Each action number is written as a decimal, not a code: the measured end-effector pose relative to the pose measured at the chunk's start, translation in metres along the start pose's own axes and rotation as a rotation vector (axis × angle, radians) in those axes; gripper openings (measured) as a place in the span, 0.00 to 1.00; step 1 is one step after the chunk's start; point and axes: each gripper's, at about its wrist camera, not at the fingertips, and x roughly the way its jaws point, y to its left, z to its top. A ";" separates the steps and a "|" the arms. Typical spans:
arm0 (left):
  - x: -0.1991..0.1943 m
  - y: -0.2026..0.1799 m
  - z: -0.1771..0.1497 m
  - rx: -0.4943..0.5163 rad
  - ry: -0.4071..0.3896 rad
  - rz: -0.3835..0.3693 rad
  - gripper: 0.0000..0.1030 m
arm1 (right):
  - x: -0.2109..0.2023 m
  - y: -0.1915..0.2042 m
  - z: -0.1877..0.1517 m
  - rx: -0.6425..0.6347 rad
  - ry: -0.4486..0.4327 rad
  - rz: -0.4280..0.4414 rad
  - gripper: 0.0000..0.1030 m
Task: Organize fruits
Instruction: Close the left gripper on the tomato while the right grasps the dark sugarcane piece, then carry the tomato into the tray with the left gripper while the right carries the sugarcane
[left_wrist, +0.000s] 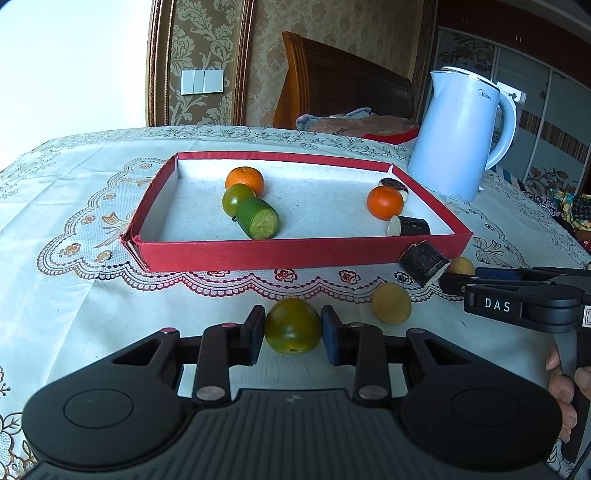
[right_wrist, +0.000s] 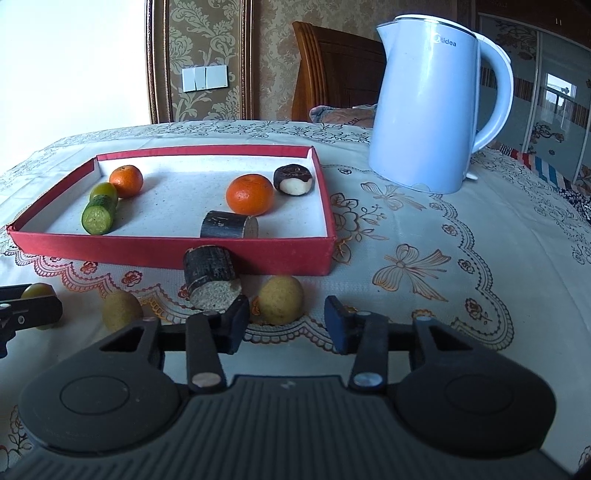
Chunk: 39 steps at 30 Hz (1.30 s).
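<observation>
A red tray (left_wrist: 258, 253) (right_wrist: 155, 254) holds two oranges (left_wrist: 385, 202) (right_wrist: 250, 194), a green tomato (left_wrist: 236, 199), a cucumber piece (left_wrist: 258, 218) (right_wrist: 98, 215) and dark sugarcane pieces (right_wrist: 229, 224). My left gripper (left_wrist: 293, 328) is shut on a green tomato (left_wrist: 293, 325) in front of the tray. My right gripper (right_wrist: 286, 323) is open just before a yellow fruit (right_wrist: 280, 300). A second yellow fruit (right_wrist: 122, 309) (left_wrist: 390, 302) and a sugarcane piece (right_wrist: 212, 278) (left_wrist: 421, 263) lie on the cloth.
A pale blue kettle (left_wrist: 460, 136) (right_wrist: 432, 107) stands behind the tray's right side. The table has a lace cloth (right_wrist: 424, 258). A wooden headboard (left_wrist: 340, 81) and bedding lie beyond the far edge.
</observation>
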 end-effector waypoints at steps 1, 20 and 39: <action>0.000 0.000 0.000 0.001 0.000 0.000 0.31 | 0.000 0.001 0.000 -0.005 -0.001 0.006 0.33; -0.001 0.000 -0.001 -0.005 0.000 -0.002 0.31 | -0.004 -0.008 -0.002 0.043 -0.026 0.016 0.24; -0.008 -0.009 0.015 0.052 -0.096 0.026 0.31 | -0.030 -0.005 0.000 0.046 -0.167 -0.013 0.24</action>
